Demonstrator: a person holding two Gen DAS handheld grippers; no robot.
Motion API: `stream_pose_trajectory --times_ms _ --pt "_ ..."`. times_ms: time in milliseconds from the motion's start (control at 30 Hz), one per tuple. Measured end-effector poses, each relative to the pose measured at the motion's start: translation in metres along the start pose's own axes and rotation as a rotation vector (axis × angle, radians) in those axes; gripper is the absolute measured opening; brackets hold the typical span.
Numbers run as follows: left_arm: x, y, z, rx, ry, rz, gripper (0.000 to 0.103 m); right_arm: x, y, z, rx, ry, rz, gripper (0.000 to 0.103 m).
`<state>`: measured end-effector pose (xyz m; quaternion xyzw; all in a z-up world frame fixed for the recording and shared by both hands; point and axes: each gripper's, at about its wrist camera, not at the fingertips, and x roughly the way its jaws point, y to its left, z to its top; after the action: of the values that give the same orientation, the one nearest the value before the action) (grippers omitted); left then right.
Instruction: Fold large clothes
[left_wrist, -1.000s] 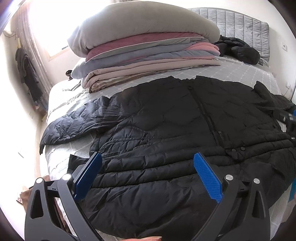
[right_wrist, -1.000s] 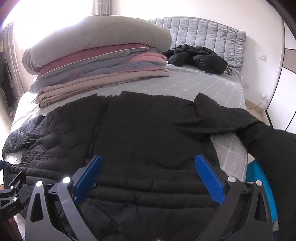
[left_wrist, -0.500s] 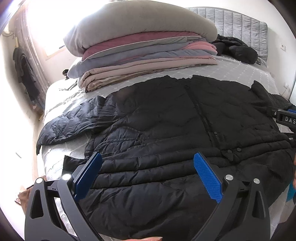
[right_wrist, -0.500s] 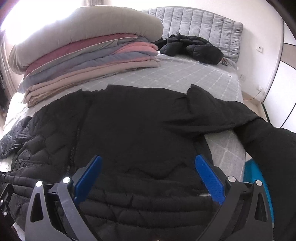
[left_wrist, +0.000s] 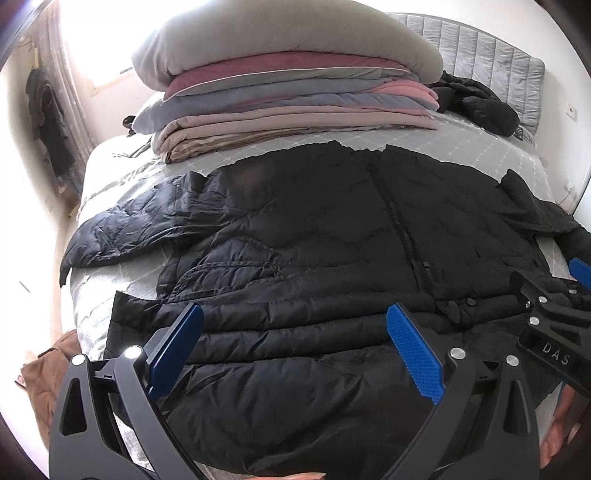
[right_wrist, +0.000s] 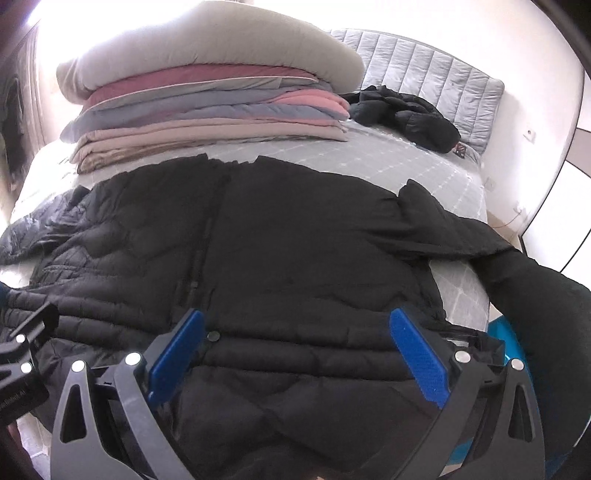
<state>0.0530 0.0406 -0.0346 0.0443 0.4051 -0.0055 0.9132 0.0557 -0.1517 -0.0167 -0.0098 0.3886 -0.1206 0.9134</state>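
jacket: black quilted puffer jacket (left_wrist: 332, 258) spread flat on the bed (left_wrist: 461, 147), zip side up, unfolded.
orientation: collar points away toward the headboard (right_wrist: 424, 74); hem is at the near edge, under both grippers. Long axis runs hem to collar, straight ahead along the fingers.
sleeves: one sleeve (left_wrist: 129, 229) lies out to the left on the mattress; the other sleeve (right_wrist: 517, 266) runs off the right edge of the bed and hangs.
left gripper (left_wrist: 295, 347): fingers spread wide, holding nothing, over the left half of the hem, zip line just right of it.
right gripper (right_wrist: 295, 347): fingers also wide apart, empty, over the right half of the hem. Contact with fabric: cannot tell.
key relation: jacket lies ahead of and below both fingers; left is nearer the flat sleeve, right nearer the hanging one.
next move (judgement): bring a sleeve in across the body first; the right one looks likelier to drag.
clutter: stack of folded bedding (left_wrist: 288, 96) and a second dark jacket (right_wrist: 406, 114) sit beyond the collar, apart from it.
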Motion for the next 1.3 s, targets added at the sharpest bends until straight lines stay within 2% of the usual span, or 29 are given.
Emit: stream_pose_trajectory --times_ms 167,1300 --pt "0.0022 -0.0038 0.0007 0.005 0.007 -0.001 0.096 0.0024 -0.0067 0.0014 0.033 0.009 0.008 0.097" --pt "0.0066 -0.0077 -0.0024 0.019 0.02 0.01 0.096 0.0012 -0.002 0.0012 0.026 0.029 0.062 0.097"
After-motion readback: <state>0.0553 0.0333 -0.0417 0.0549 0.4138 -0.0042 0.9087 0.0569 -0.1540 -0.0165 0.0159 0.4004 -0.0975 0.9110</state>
